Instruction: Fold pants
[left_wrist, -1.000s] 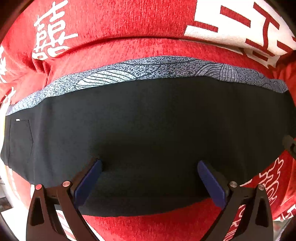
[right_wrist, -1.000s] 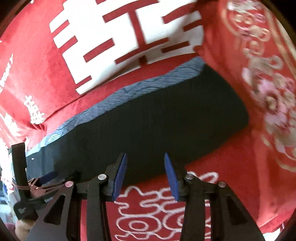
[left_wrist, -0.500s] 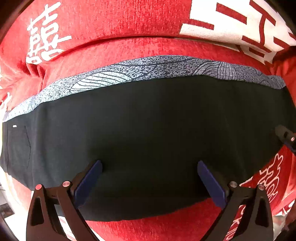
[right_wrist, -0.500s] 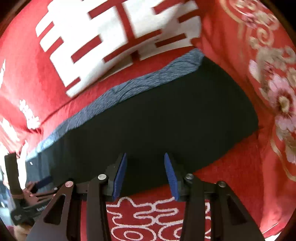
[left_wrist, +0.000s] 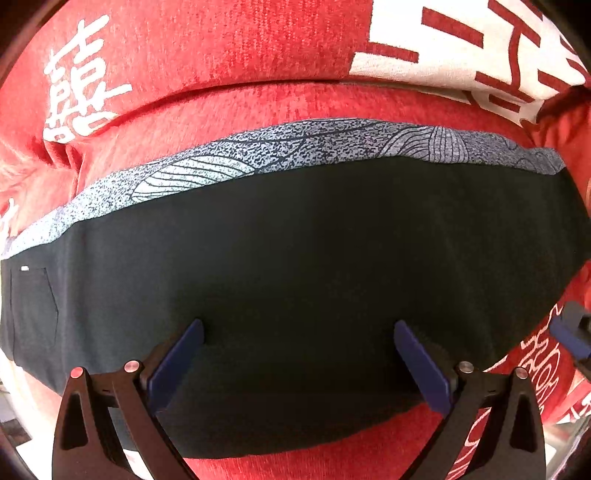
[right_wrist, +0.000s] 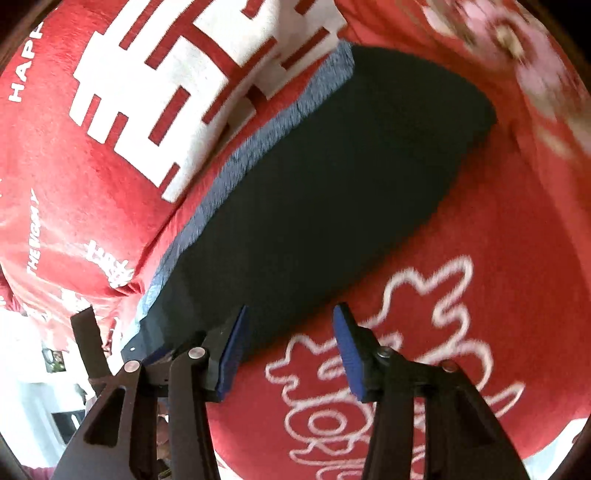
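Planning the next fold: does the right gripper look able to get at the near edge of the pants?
Probably yes. The right gripper has just been opening its jaws, nothing between them, right at the near edge of the dark pants, with only bare red blanket around.

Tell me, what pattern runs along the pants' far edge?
A speckled grey-blue band with fine leaf-like line drawings, clearest in the left wrist view.

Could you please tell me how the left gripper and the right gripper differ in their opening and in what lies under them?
The left gripper stands wide open over the dark folded pants; the right gripper is narrower and its jaws have just been opening. The right one straddles the pants' near edge and the red patterned blanket. Neither holds anything.
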